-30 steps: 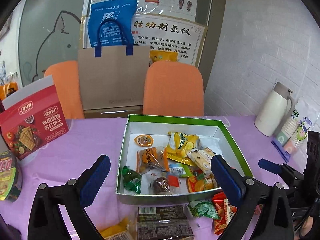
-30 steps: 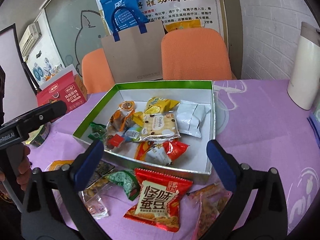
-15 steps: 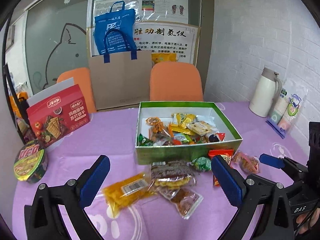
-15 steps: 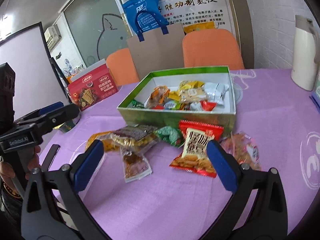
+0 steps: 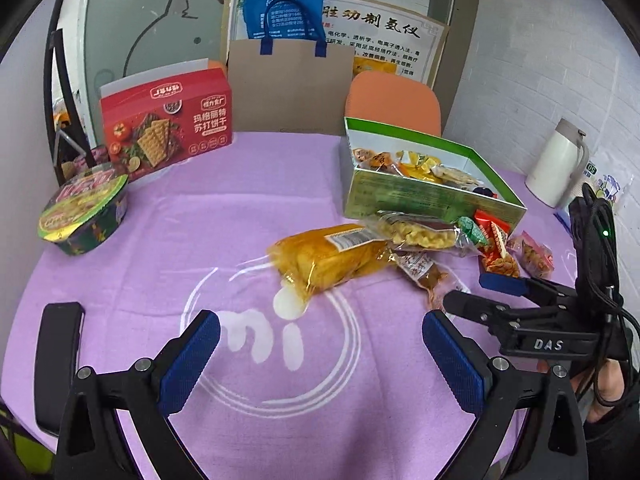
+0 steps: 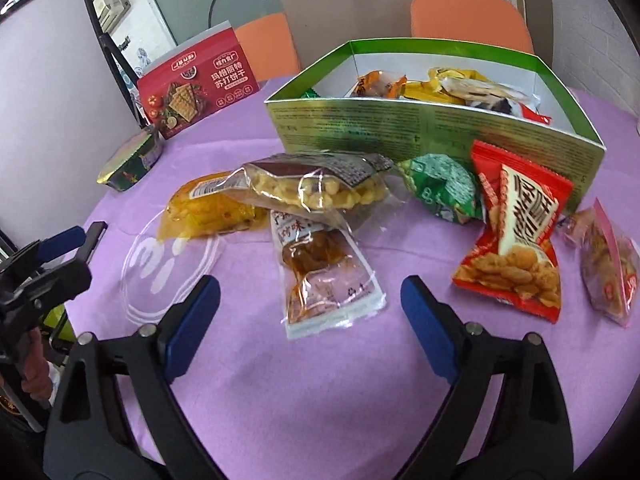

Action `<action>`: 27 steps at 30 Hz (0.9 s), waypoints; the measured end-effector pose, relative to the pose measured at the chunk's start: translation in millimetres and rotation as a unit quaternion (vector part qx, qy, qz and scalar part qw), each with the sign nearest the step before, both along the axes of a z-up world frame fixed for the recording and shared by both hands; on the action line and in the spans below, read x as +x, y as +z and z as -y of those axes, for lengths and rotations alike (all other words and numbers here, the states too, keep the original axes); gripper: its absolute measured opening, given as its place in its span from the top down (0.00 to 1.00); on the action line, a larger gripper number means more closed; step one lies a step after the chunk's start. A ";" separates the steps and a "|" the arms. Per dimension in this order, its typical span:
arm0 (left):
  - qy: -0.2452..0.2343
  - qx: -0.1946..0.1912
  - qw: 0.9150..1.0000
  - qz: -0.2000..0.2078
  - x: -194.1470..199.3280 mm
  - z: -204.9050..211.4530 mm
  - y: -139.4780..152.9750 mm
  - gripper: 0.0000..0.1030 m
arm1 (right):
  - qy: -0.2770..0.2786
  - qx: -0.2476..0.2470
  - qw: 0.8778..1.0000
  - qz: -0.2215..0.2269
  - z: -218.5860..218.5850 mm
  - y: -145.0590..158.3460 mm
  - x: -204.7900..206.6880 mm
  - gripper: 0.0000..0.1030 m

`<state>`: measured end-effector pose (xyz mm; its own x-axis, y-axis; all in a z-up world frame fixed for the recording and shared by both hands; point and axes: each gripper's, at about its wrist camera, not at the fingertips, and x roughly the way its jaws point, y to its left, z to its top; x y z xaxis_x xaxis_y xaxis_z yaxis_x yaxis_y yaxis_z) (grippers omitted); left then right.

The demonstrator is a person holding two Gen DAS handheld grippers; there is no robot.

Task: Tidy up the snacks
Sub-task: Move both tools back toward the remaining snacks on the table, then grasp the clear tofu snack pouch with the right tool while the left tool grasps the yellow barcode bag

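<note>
A green box (image 6: pixel 400 128) with several snack packets inside stands on the purple cloth. Loose packets lie in front of it: a yellow one (image 5: pixel 332 256), a corn-puff one (image 6: pixel 316 188), a small green one (image 6: pixel 440 188), a red one (image 6: pixel 516 240), a pink one (image 6: pixel 608 268). A clear packet of brown snack (image 6: pixel 320 272) lies flat between the tips of my right gripper (image 6: pixel 310 292). Its jaws are closing and the pads are not touching the packet. My left gripper (image 5: pixel 318 332) hangs open over bare cloth, short of the yellow packet.
A red cracker box (image 5: pixel 168 128) and a noodle bowl (image 5: pixel 84 212) stand at the left. A black phone (image 5: pixel 56 364) lies near the front left edge. A white thermos (image 5: pixel 556 164) stands at the far right. Orange chairs and a paper bag are behind the table.
Both grippers have pulled back from above the box and sunk toward the table. The loose packets now lie close ahead. The right jaws have narrowed a little.
</note>
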<state>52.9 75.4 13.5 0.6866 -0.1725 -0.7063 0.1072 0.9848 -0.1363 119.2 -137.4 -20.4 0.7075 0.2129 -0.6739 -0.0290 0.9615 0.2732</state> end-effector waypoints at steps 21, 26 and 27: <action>-0.041 0.010 0.999 0.003 73.8 1.5 -7.4 0.00 | 0.003 -0.052 0.998 -0.022 -16.6 -10.2 -6.4 0.51; -0.069 0.003 0.998 -0.008 112.4 24.1 -10.5 0.00 | -0.017 -0.032 0.999 -0.026 -0.2 -10.2 -38.1 0.50; -0.072 0.005 0.997 -0.018 117.8 28.2 -15.1 0.00 | -0.024 -0.034 0.999 -0.027 3.3 -9.9 -43.1 0.50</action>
<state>170.6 47.1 -1.6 0.6294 -0.2614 -0.7318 0.2435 0.9606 -0.1338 76.0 -140.7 -30.2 0.6783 0.1326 -0.7227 0.0303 0.9777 0.2078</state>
